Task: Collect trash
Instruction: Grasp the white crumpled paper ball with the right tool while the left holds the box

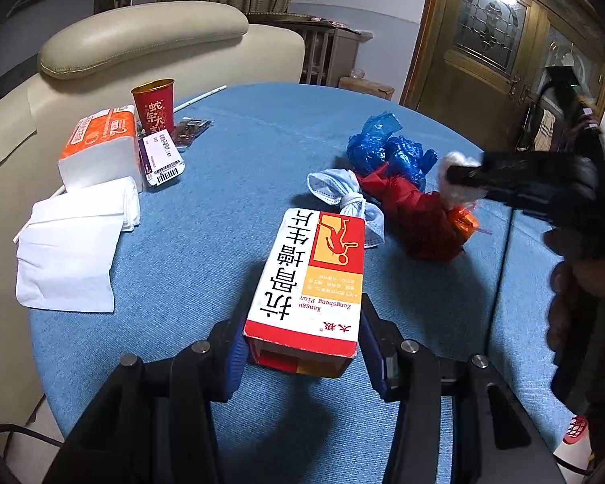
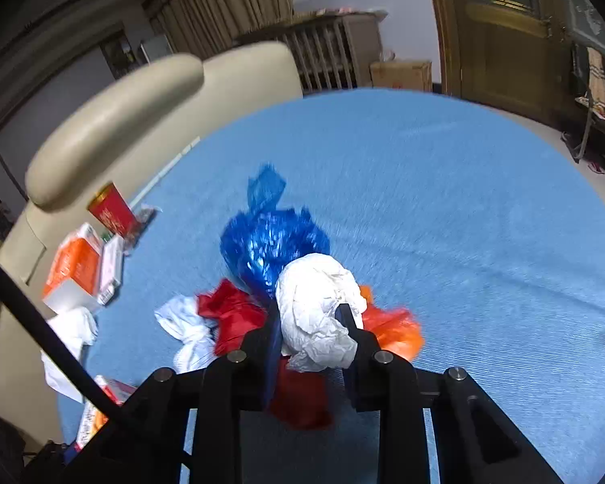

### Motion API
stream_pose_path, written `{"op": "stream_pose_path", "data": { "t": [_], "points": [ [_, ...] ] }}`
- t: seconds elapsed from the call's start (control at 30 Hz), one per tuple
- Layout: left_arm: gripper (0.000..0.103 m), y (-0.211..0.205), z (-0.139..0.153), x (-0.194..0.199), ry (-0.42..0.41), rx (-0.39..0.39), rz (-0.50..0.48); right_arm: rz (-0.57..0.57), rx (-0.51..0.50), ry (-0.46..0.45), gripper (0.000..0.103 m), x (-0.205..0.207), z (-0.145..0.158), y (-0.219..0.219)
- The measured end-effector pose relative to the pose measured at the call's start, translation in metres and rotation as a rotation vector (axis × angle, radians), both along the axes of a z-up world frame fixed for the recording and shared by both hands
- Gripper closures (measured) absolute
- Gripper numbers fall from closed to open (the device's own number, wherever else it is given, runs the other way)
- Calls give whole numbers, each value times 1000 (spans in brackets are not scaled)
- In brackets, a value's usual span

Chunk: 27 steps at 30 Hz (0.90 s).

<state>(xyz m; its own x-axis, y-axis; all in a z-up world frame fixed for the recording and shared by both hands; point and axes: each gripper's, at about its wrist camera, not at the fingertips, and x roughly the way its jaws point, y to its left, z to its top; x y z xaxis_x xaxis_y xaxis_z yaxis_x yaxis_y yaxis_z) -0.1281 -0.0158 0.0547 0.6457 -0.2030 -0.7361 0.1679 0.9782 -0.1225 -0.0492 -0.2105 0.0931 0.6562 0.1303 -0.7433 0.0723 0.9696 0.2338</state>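
Right gripper fingers clamp crumpled white paper above blue bag.

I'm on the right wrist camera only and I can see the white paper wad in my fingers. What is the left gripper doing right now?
Observer: The left gripper is shut on a red and white medicine box, one finger on each long side.
Operator: What's that white cloth next to the red bag, left of my paper wad?
Observer: It's a face mask tied in a knot, lying just past the far end of the box.
Operator: And the white thing beside the red cup?
Observer: A small packet with a barcode label, between the cup and the tissue pack.
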Motion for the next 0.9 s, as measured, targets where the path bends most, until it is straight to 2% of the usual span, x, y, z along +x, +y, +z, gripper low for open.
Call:
{"op": "stream_pose_path", "data": {
  "t": [0.2,0.37,0.63,0.9],
  "points": [
    [52,-9,7,-8,-18,13,-19,-24,66,-73,75,-41,29,-18],
    [52,-20,13,-18,-30,29,-45,-68,152,-91,75,-92,36,-39],
    [52,-39,14,-32,-41,38,-103,-170,232,-27,75,-162,2,-68],
    [52,-55,11,-37,-34,64,-137,-207,262,-13,75,-187,-14,-72]
  ]
}}
